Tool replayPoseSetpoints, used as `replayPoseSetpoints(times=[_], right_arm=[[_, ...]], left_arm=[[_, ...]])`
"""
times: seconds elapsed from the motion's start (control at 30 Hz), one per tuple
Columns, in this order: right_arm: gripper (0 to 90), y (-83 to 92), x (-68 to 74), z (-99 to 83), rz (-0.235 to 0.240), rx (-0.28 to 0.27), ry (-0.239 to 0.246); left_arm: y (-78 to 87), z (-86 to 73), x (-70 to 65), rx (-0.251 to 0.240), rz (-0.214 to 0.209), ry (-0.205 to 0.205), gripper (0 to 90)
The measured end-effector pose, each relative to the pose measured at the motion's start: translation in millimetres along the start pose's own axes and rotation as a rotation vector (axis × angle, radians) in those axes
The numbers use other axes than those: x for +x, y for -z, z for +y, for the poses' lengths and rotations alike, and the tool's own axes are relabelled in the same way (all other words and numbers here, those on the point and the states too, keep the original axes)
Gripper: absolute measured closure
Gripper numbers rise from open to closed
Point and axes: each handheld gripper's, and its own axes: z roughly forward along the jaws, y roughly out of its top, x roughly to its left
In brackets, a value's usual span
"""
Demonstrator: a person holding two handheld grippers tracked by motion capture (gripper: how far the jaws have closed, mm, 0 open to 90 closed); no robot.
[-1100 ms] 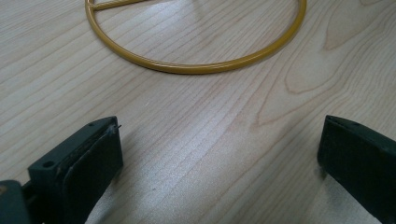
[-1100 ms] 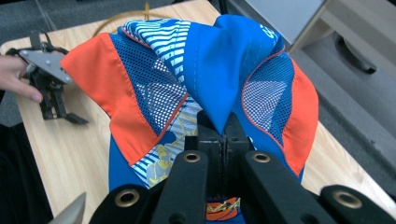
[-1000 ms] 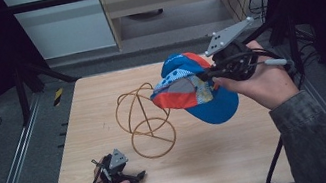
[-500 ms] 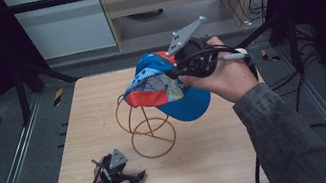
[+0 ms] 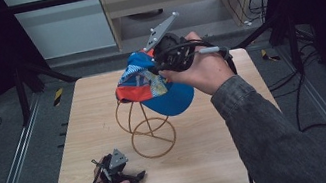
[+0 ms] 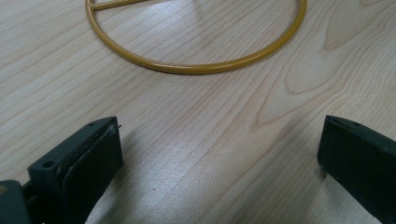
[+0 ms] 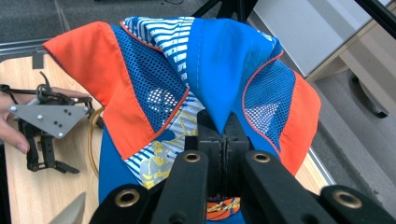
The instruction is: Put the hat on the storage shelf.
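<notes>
Blue cap with orange mesh panels, pinched at the crown, hanging above the gold wire stand, brim toward 5 o'clock, mid-tabletop.

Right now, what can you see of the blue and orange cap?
The blue, orange and striped mesh-panelled fabric cap hangs in the air over the gold wire stand, crumpled, its blue brim drooping toward the person. The right gripper pinches a blue fold of its crown between shut jaws. Whether it touches the stand cannot be told.
</notes>
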Motion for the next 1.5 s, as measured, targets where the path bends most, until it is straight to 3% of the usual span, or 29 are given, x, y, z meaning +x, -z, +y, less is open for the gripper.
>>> replayPoseSetpoints(times=[0.6, 0.87, 1.5], right_arm=[[89.6, -20.2, 2.4, 17.4, 0.029, -0.021, -0.003], [89.6, -19.4, 5.9, 27.2, 0.042, -0.041, 0.005], [89.6, -51.2, 19.9, 39.8, 0.087, 0.017, 0.038]], left_arm=[[0.0, 0.0, 0.0, 0.0, 0.0, -0.001, 0.0], [0.0, 0.1, -0.3, 0.0, 0.001, 0.001, 0.0], [0.1, 0.2, -0.1, 0.001, 0.0, -0.001, 0.0]])
